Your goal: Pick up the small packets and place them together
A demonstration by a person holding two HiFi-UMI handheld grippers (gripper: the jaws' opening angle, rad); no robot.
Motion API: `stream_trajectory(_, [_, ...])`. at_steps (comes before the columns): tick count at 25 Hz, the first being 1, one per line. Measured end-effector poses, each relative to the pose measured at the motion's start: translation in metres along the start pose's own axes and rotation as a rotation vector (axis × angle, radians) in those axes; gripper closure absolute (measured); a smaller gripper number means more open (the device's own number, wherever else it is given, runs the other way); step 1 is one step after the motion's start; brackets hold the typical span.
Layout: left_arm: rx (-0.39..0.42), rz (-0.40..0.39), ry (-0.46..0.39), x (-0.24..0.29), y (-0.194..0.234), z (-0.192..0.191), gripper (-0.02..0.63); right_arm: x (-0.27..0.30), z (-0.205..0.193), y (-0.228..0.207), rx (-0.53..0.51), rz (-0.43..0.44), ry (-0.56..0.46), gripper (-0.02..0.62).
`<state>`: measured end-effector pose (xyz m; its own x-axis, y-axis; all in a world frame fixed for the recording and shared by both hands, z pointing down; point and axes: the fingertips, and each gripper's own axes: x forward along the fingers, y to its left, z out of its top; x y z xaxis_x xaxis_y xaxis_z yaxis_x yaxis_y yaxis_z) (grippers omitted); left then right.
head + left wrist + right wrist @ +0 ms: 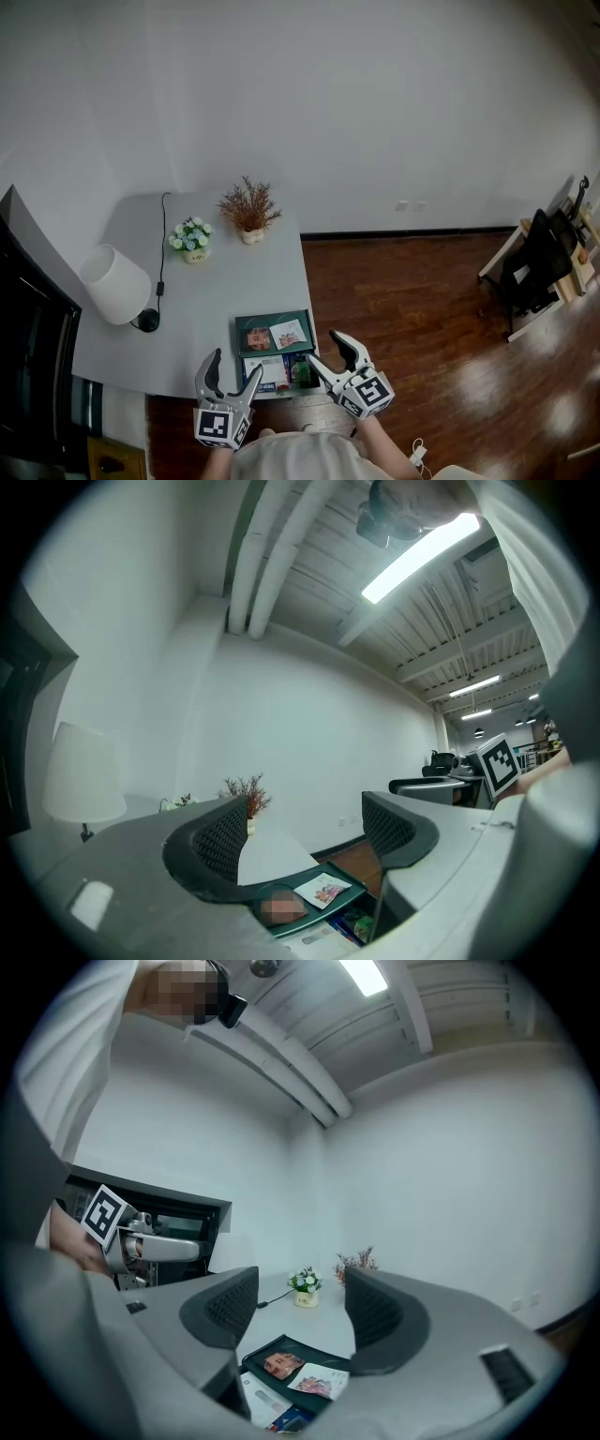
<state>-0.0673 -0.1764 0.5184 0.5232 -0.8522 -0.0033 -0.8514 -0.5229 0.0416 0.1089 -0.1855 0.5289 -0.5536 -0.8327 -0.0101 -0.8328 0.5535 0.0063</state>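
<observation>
Your left tongs [234,367] and right tongs [325,348] both stand spread and empty at the near edge of the counter [234,272]. Two small packets [259,338] lie side by side in the dark green tray [272,318] just ahead.

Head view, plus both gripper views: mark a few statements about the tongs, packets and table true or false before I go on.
1. Both tongs are shut. False: the left tongs and right tongs stand open and empty.
2. Two small packets lie on the dark green tray. True.
3. The lamp stands at the right. False: the lamp is on the table's left side.
4. Two potted plants stand at the far end. True.
</observation>
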Motion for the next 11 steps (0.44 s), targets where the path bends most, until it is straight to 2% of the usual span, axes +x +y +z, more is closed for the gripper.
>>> stream_trajectory(11, [-0.010, 0.013, 0.004, -0.0060, 0.0008, -0.0024, 0.238, 0.0012, 0.0007, 0.0085, -0.004, 0.023, 0.006, 0.291])
